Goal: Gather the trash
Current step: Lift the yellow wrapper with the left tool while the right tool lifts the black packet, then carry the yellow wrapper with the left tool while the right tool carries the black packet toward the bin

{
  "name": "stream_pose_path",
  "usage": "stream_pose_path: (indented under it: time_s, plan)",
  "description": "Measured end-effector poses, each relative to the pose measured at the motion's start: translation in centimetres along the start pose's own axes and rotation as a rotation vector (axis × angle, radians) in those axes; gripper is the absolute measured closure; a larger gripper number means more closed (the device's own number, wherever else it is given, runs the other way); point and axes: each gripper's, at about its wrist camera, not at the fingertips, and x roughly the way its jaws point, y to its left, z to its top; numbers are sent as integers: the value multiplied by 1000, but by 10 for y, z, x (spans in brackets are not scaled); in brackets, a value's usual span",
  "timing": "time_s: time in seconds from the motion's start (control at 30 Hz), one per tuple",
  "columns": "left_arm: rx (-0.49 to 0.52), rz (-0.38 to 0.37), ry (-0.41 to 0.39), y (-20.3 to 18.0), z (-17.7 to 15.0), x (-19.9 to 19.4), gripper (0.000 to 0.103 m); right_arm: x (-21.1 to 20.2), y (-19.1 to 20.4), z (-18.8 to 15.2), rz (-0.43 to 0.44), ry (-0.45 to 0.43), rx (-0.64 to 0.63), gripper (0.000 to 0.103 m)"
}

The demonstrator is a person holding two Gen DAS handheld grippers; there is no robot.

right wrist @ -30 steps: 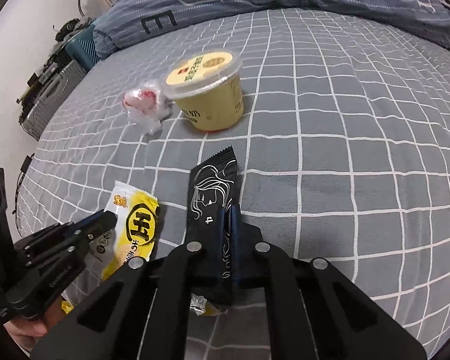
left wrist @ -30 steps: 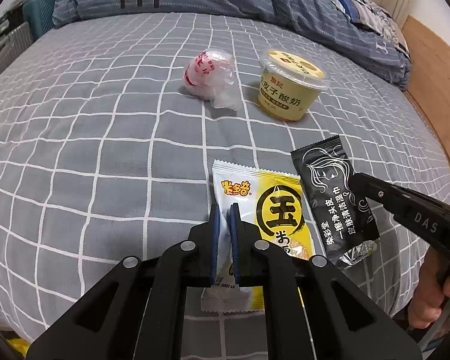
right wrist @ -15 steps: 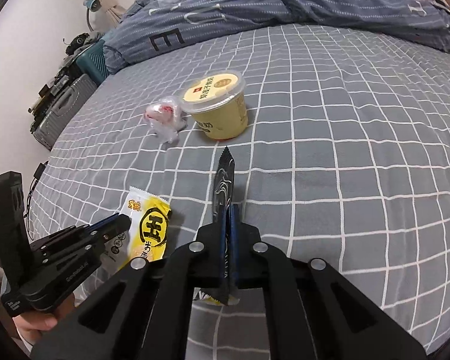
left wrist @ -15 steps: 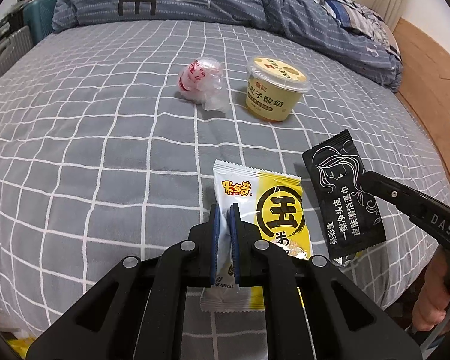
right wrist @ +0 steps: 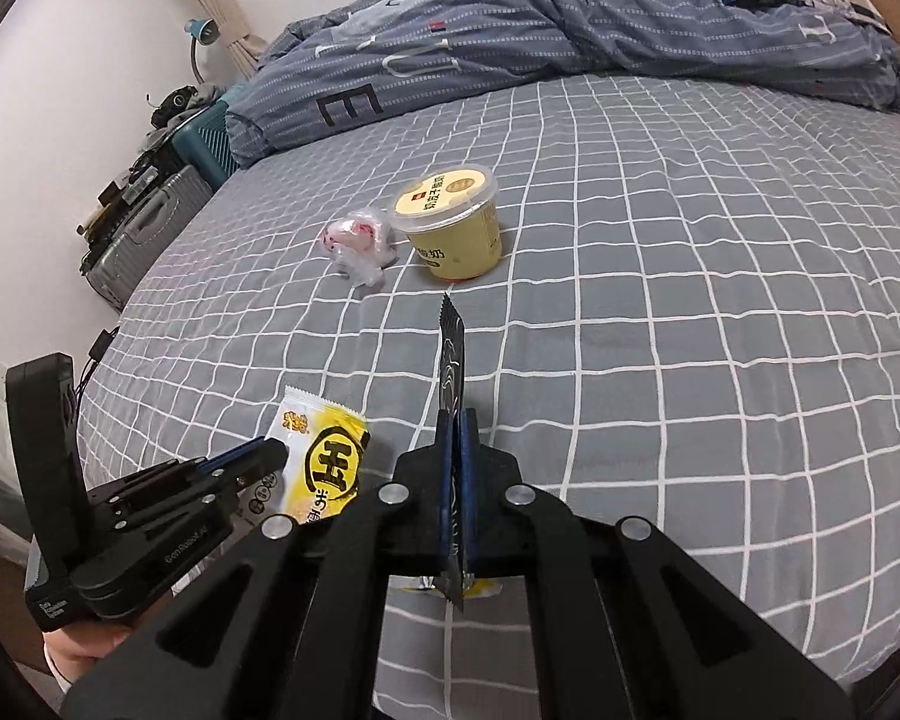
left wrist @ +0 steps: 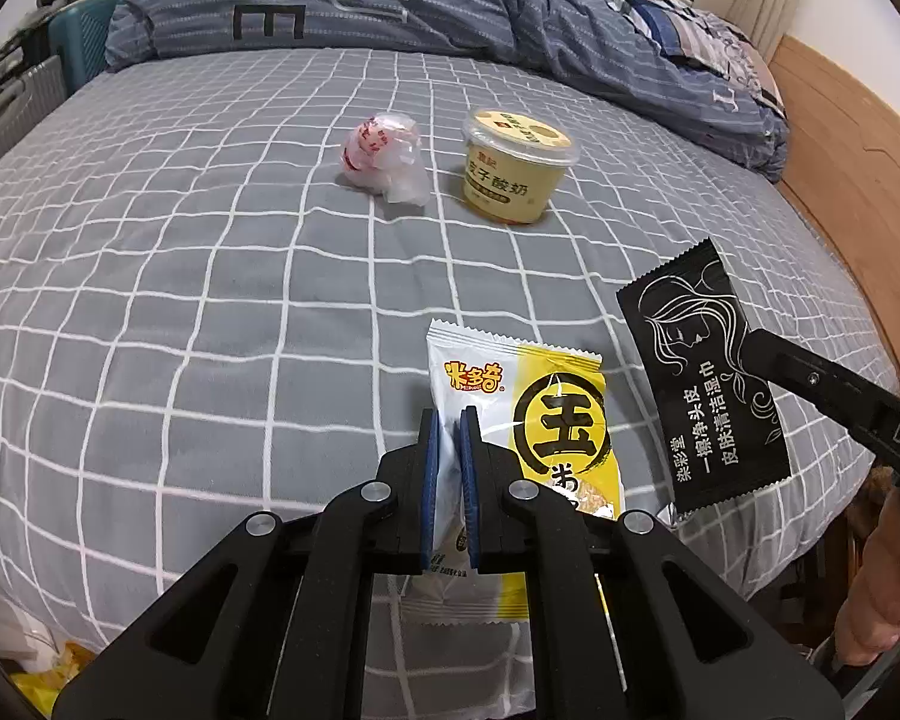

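My left gripper (left wrist: 449, 420) is shut on the left edge of a yellow and white snack packet (left wrist: 546, 420), held just above the grey checked bed near its front edge; it also shows in the right wrist view (right wrist: 324, 456). My right gripper (right wrist: 457, 420) is shut on a black wet-wipe sachet (right wrist: 452, 354), held upright and edge-on, lifted off the bed; it shows face-on in the left wrist view (left wrist: 702, 372). A crumpled clear plastic bag with red print (left wrist: 384, 159) and a yellow yogurt cup (left wrist: 513, 168) sit farther back on the bed.
A rumpled blue quilt (left wrist: 450, 6) lies along the far side of the bed. Suitcases (right wrist: 132, 240) stand by the wall to the left. A wooden headboard (left wrist: 858, 138) is at the right. A yellow bag (left wrist: 36, 678) shows below the bed's front left edge.
Both grippers have risen and pulled back from the bed with their packets. The black sachet has left the sheet and turned upright in the right gripper.
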Motion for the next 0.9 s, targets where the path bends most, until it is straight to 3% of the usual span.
stream_pose_path:
  time_s: [0.9]
  plan:
    - [28,-7,-25,-12,-59,-40,96,-45,13,-78,21,-26,-7,101]
